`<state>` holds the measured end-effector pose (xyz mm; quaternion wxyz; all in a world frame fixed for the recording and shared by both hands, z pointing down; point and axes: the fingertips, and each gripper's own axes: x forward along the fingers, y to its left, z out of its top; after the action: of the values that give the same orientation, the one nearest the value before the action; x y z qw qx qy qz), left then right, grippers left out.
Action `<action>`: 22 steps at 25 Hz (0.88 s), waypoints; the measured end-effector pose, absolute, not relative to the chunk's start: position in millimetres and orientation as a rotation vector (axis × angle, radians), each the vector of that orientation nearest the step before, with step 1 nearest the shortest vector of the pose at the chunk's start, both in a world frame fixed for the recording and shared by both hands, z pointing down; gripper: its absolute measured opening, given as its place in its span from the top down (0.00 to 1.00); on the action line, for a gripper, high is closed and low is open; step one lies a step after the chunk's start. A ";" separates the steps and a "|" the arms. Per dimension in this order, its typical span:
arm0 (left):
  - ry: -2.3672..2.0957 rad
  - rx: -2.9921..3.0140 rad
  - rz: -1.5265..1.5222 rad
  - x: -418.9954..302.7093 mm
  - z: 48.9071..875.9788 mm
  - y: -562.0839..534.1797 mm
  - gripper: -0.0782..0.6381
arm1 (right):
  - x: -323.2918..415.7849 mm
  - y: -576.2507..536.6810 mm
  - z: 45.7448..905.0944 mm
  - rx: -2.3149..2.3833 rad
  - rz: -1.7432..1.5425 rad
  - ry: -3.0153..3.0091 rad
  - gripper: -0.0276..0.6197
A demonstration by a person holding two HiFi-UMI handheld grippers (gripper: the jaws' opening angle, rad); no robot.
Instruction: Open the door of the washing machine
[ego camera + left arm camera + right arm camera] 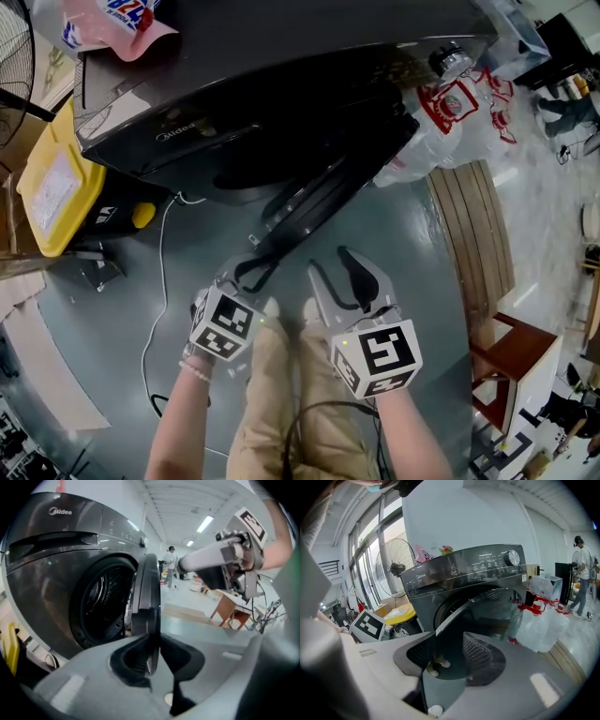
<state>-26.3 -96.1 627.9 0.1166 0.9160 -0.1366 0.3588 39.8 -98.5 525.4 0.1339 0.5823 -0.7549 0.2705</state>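
A dark grey front-loading washing machine stands ahead with its round door swung out toward me. In the left gripper view the drum is exposed beside the door, which shows edge-on. My left gripper is shut on the door's free edge, and the rim sits pinched between its jaws. My right gripper hangs just right of it, open, with nothing between its fingers. In the right gripper view the glass door lies beyond the jaws, untouched.
A yellow bin stands left of the machine and a pink-and-white bag lies on top. Clear plastic bags with red print lean at its right. A wooden board, a brown stool and a white cable are on the floor.
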 end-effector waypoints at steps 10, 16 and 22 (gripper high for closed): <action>-0.267 2.712 1.081 -14.1 626.5 -67.8 0.81 | 42.0 -108.1 532.0 1.758 0.864 -2.104 0.68; -0.242 2.709 1.066 -22.7 621.7 -63.9 0.79 | 42.7 -112.5 543.3 1.838 0.964 -2.019 0.68; -0.319 2.719 1.029 -35.9 609.0 -79.7 0.82 | 42.7 -110.9 544.5 1.891 0.977 -1.998 0.68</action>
<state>-35.9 -79.7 609.0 0.1082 0.9243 -0.1084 0.3496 42.7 -110.9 544.5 0.1111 0.6438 -0.6802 0.3326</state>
